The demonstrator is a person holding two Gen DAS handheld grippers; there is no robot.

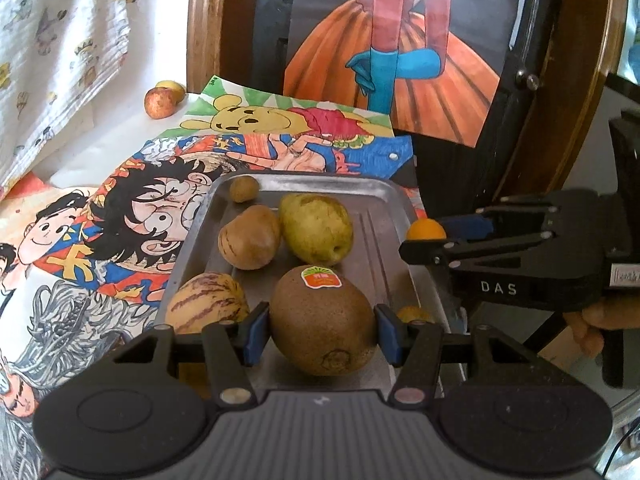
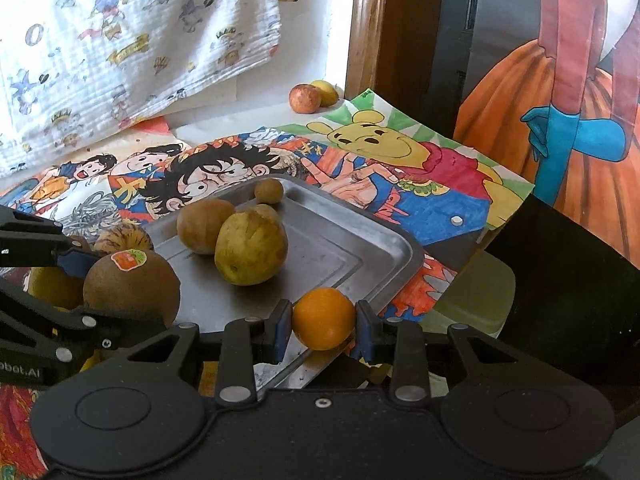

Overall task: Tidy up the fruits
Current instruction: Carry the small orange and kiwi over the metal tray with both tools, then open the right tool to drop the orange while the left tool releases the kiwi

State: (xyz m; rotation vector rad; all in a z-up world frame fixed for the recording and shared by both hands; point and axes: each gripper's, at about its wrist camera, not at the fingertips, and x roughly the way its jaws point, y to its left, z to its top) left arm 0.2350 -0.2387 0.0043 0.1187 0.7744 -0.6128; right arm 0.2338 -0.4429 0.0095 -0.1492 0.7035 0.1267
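My left gripper (image 1: 320, 330) is shut on a brown kiwi (image 1: 322, 320) with a red sticker, held over the near end of the metal tray (image 1: 376, 236). My right gripper (image 2: 323, 326) is shut on a small orange (image 2: 323, 318) at the tray's right edge (image 2: 400, 264); it also shows in the left wrist view (image 1: 426, 229). On the tray lie a green pear (image 1: 316, 229), a tan round fruit (image 1: 250, 237), a small brown fruit (image 1: 244, 188) and a striped pepino melon (image 1: 208, 303).
A reddish apple (image 1: 160, 102) and a yellow fruit (image 1: 173, 87) lie at the back by the wall. Cartoon drawings (image 1: 120, 216) cover the table. A printed cloth (image 2: 120, 40) hangs at the left. A wooden frame (image 1: 204, 24) and dark furniture stand behind.
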